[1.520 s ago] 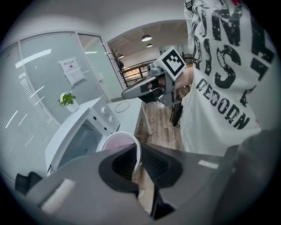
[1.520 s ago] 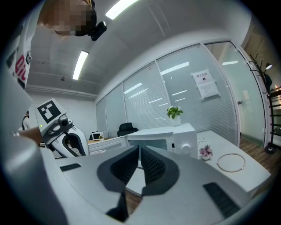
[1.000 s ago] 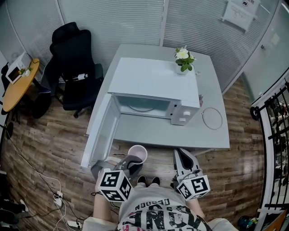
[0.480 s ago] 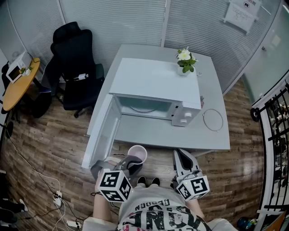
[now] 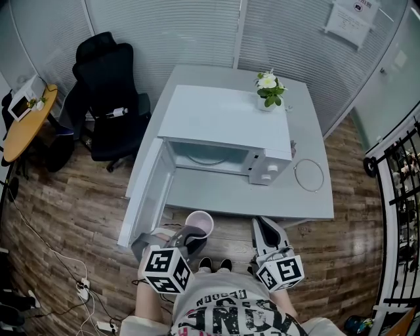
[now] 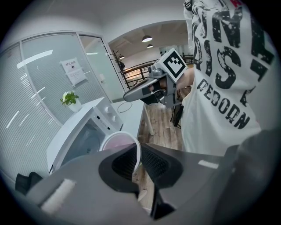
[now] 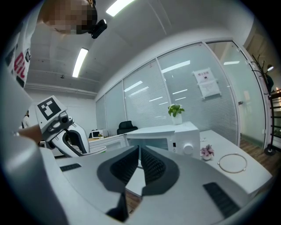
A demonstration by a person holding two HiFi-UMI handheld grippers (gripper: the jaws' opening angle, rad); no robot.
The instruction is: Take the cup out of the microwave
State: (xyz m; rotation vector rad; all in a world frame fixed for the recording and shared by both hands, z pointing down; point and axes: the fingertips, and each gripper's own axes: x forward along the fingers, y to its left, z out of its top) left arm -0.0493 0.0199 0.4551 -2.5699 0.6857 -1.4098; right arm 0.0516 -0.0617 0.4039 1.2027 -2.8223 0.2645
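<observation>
Lower body of the cup [image 5: 199, 224] hidden behind the left gripper [image 5: 189, 233] from above, only its rim showing past the fingers [image 6: 125, 165], print on the wall notice [image 5: 352, 18] too small to read, person's shirt [image 5: 230, 315] cut off at the bottom edge

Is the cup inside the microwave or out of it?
Out: the left claw holds the cup by its rim over the floor, away from the open microwave.
</observation>
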